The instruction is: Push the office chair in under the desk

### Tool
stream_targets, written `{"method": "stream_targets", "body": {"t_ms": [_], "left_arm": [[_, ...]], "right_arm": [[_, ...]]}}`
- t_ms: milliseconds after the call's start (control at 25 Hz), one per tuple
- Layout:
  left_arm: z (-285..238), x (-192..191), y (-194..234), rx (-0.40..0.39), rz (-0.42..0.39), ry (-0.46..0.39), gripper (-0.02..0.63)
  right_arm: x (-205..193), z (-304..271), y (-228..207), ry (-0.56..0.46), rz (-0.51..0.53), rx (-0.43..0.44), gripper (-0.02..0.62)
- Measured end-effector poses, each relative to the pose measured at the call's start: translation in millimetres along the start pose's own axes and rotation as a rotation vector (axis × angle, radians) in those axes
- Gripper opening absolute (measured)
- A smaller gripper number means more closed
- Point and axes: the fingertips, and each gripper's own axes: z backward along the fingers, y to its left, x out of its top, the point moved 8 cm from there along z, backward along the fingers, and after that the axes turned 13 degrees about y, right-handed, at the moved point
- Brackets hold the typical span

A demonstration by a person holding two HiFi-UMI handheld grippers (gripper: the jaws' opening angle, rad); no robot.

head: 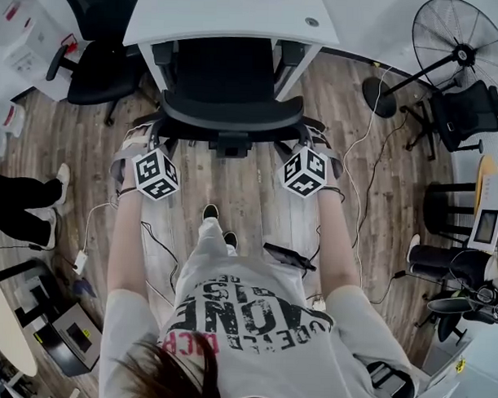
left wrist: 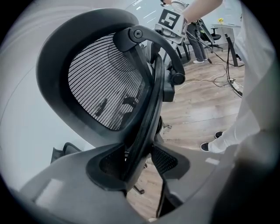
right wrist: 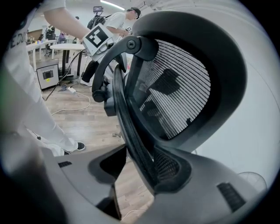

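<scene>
— Start close. What is the left claw (left wrist: 136, 159) doing?

— It is closed on the black mesh-backed office chair (left wrist: 100, 87). The thin, hard edge of the backrest frame runs down between its two jaws and both grey pads sit against it. The right claw (right wrist: 140, 164) is clamped on the same frame at the opposite side, again with the edge pinched between its pads.

— So the chair sits between the two claws?

— Yes. In the head view the claws hold the backrest at its left and right ends, and the person's arms reach straight forward to it.

— What is the chair made of?

— It has a taut, see-through mesh with fine horizontal ribs, set in a smooth, matte black plastic rim with an oval outline. A curved plastic arm with a round pivot arcs across the back of the rim.

— Which way does it face?

— Away from the person and toward the white flat-topped counter (head: 223, 14). The backrest's long axis runs left to right, parallel to the counter's near edge.

— And where is it against the counter?

— The front of the chair reaches the counter's near edge, between its white legs. The backrest stands on the person's side, over the brown wood-plank floor (head: 372, 182).

— Anything farther off?

— A black round-caged pedestal fan (head: 462, 46) stands well apart at the far right.
</scene>
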Motion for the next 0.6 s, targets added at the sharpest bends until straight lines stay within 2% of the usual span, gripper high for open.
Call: {"method": "stream_targets", "body": {"t_ms": [600], "left_arm": [[-19, 9, 21, 0.026, -0.003, -0.015, 0.196]], "right_arm": [[4, -20, -27, 0.022, -0.001, -0.010, 0.187]]}}
